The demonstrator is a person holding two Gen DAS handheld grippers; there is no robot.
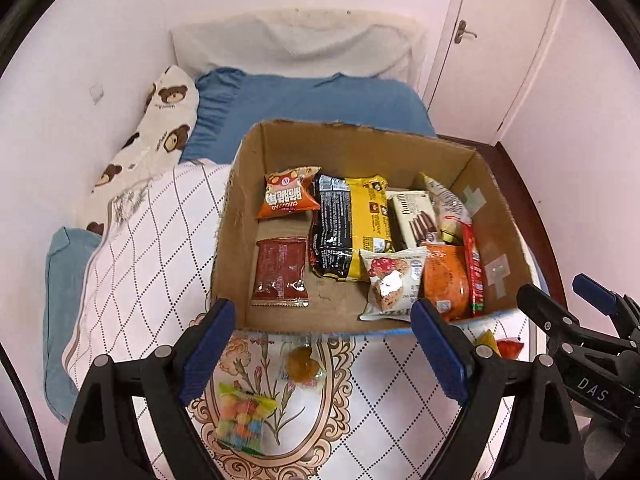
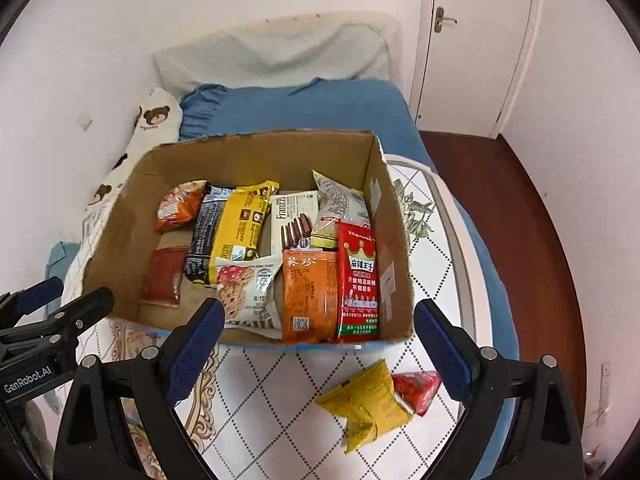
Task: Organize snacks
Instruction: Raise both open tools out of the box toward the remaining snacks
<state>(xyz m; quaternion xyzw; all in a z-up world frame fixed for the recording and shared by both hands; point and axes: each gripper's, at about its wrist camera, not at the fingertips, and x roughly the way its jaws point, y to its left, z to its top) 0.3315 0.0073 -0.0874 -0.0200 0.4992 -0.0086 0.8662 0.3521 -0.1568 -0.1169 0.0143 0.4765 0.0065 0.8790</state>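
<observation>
Snack box on a quilted bed, both grippers hovering at its near edge.

A bed (image 1: 304, 100) with a blue sheet fills a pale-walled room; a white door (image 2: 476, 40) stands far right, a bear-print pillow (image 1: 160, 128) at far left. Over the near end lies a white diamond-patterned quilt (image 2: 280, 400). On it sits an open cardboard box (image 1: 492, 216) holding flat-lying packets: an orange snack bag (image 1: 290, 194) far left, a yellow-black pack (image 2: 236, 228) in the middle, a red crown-printed packet (image 2: 358, 284) at right. Outside, near the box, lie a yellow pouch (image 2: 368, 404) touching a red wrapper (image 2: 418, 390), a colourful candy bag (image 1: 242, 416) and an amber sweet (image 1: 302, 364). The left gripper (image 1: 324, 352) and right gripper (image 2: 320, 352) both stand spread wide, holding nothing.
</observation>
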